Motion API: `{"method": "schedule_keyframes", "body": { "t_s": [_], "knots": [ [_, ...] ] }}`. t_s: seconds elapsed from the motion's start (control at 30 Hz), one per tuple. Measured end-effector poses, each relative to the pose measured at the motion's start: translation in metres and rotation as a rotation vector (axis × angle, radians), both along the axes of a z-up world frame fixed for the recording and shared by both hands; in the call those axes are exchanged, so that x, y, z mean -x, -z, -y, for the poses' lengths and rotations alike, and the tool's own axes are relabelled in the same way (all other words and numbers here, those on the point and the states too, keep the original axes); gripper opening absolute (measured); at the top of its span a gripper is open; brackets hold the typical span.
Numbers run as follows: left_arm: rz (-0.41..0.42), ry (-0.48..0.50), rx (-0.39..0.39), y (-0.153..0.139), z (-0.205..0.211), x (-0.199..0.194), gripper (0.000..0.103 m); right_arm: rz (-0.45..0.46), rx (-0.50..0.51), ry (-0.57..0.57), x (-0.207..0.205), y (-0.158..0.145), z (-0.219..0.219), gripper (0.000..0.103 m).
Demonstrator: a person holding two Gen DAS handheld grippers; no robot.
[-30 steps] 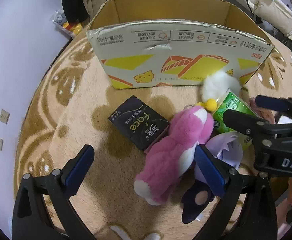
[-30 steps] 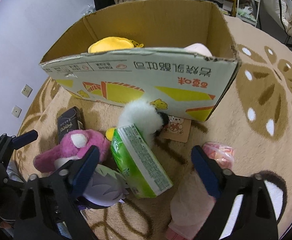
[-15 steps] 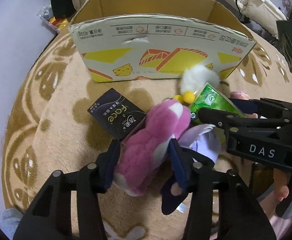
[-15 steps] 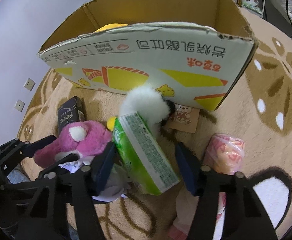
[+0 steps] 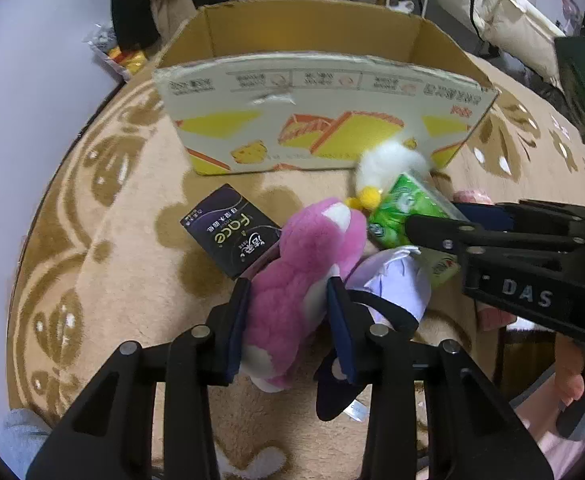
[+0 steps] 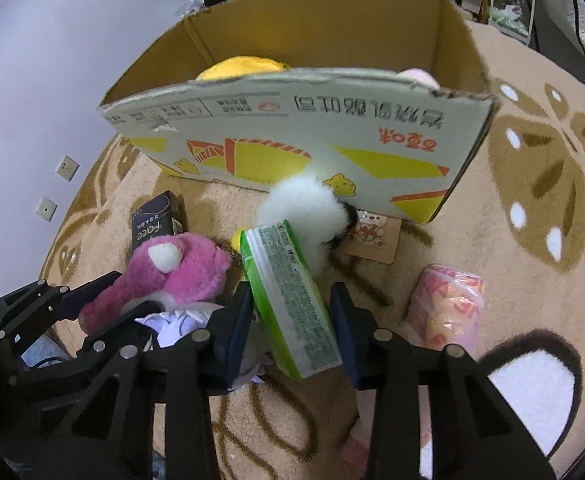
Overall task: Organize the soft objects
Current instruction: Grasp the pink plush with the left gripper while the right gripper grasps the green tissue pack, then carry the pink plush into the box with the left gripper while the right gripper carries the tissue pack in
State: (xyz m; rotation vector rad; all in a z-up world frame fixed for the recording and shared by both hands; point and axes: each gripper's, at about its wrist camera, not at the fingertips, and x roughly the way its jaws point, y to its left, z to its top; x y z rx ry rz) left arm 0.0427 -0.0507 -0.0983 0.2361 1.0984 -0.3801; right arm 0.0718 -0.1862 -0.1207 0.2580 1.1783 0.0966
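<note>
Toys gripped, lift comes next

Pink plush (image 5: 300,276) lies on the rug (image 5: 124,264) before the box (image 5: 320,120); your left gripper (image 5: 288,320) has just clamped shut on its body. Your right gripper (image 6: 290,314) has been closing around the green pack (image 6: 288,300), its pads apparently pressing the sides. A second ago both stood wide open, so each load now looks ready to carry to the box.

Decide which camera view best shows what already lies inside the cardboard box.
The right wrist view: over the cardboard box front wall, a yellow plush and a pale pink item peek out. The left wrist view shows the cardboard box but only bare inner walls.
</note>
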Motion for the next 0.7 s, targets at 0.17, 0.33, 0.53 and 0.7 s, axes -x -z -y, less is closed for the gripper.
{"method": "schedule_keyframes", "body": {
  "t_s": [0.17,0.33,0.53,0.7],
  "knots": [
    [0.070,-0.043,0.031,-0.015,-0.009,0.003,0.036,0.070,0.013,0.024,0.011,-0.019,0.007,0.038],
    [0.181,-0.096,0.055,-0.036,-0.018,0.010,0.036,0.166,0.037,0.061,0.024,-0.045,0.015,0.036],
    [0.305,-0.146,0.082,-0.061,-0.028,0.014,0.036,0.312,0.092,0.094,0.039,-0.081,0.022,0.035],
    [0.396,-0.166,0.080,-0.075,-0.033,0.014,0.036,0.412,0.122,0.121,0.045,-0.103,0.026,0.035]
  ]
}}
